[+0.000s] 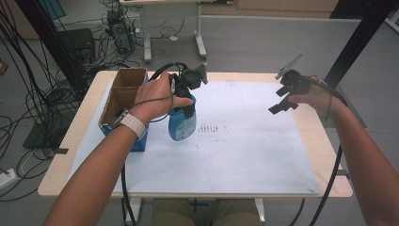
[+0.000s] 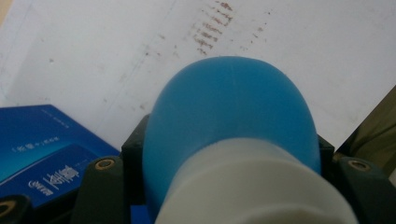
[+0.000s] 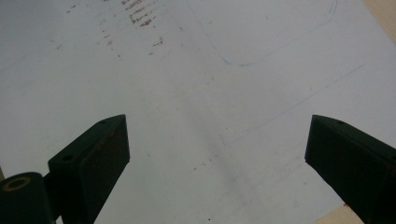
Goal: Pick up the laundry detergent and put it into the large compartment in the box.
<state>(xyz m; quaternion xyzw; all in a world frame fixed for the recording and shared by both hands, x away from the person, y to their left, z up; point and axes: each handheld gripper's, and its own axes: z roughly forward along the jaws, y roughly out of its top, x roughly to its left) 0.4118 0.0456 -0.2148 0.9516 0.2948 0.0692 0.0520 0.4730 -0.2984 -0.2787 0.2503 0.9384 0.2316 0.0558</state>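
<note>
Blue bottle hangs upright, clamped in your left gripper, cardboard box just left; right gripper gapes wide, well apart.

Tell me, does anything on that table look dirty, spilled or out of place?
Yes: the white sheet covering the table carries a patch of reddish-brown smudges near its middle, just beside the blue bottle held in the left gripper. They look like old marks, not a fresh spill. Nothing is tipped over or broken.
</note>
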